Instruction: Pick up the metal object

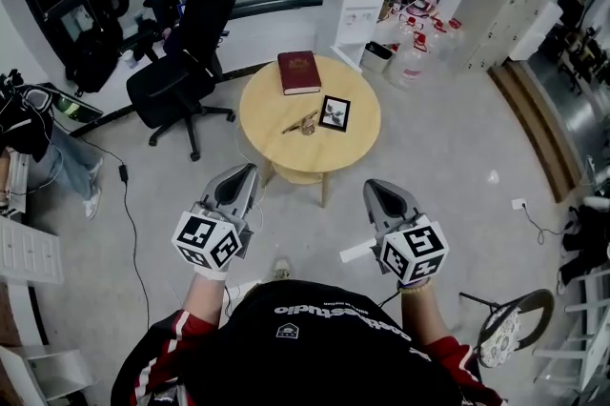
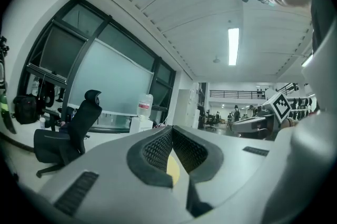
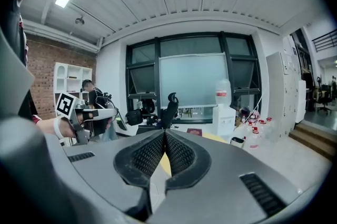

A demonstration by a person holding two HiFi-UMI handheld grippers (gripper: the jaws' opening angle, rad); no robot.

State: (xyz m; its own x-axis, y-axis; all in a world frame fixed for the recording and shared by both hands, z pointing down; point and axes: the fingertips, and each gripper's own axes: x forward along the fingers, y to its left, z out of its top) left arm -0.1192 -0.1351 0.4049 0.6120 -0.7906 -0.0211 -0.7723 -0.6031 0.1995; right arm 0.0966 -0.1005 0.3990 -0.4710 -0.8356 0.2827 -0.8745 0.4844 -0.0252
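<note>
Metal object (image 1: 305, 122): laid on round table (image 1: 262, 123). Left gripper (image 1: 243, 175), right gripper (image 1: 378, 190): both clenched empty, positioned short of table.

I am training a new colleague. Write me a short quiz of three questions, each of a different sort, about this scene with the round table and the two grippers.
1. True or false: the left gripper holds the metal object.
2. Choose one: in the head view, what stands left of the table? A. chair; B. ladder; C. sofa.
3. Short answer: which lies nearer the chair, the book or the frame?

Key: 1. False; the metal object lies on the table and the left gripper is shut and empty. 2. A. 3. The book.
</note>
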